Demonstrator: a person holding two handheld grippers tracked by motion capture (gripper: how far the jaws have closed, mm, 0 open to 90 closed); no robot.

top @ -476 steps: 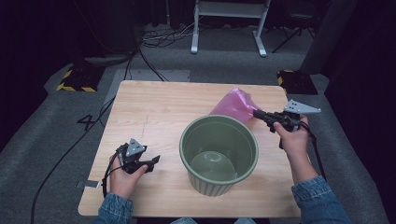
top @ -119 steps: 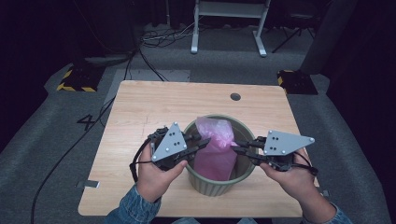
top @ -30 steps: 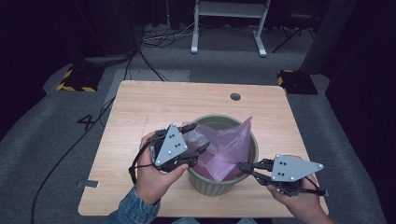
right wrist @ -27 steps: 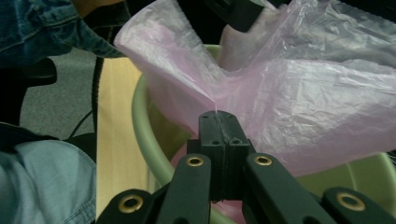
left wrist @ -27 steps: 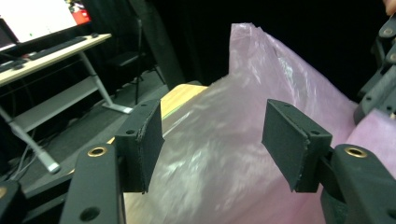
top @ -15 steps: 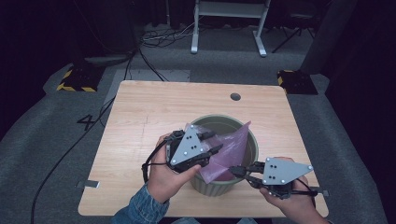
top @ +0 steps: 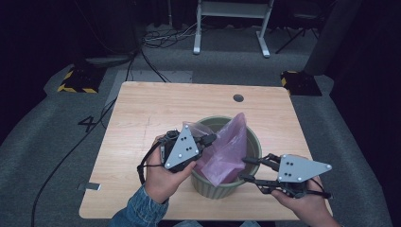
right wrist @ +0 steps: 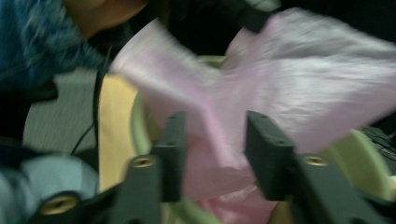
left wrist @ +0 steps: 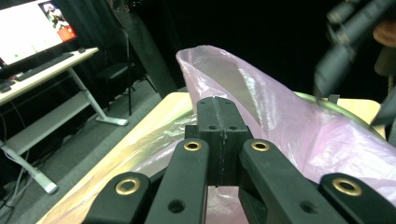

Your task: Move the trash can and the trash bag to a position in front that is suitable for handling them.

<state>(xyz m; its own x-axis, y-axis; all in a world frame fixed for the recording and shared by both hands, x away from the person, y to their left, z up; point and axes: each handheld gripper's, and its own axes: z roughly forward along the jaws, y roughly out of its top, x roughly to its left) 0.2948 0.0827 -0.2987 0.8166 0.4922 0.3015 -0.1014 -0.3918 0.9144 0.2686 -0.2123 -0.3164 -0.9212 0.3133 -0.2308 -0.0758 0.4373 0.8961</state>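
Bag: thin pink plastic bag [top: 226,151] sits in round green plastic bin [top: 255,142] on wooden table [top: 142,113], top edge raised above rim.
Left gripper [top: 210,139]: jaws just closed, pressed together at bag's near edge; whether film is pinched, cannot tell.
Right gripper [top: 246,169]: jaws just opening, parted, bag edge between them, at bin's right rim.

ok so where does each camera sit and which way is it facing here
high view: above the person's side, looking forward and down on the table; shows both hands, left tongs and right tongs.
left gripper view: rides the left tongs, shut on the pink bag, facing across the green bin.
right gripper view: rides the right tongs, just opening around bag film; a denim sleeve shows.
shared: all show the pink bag in the green bin.
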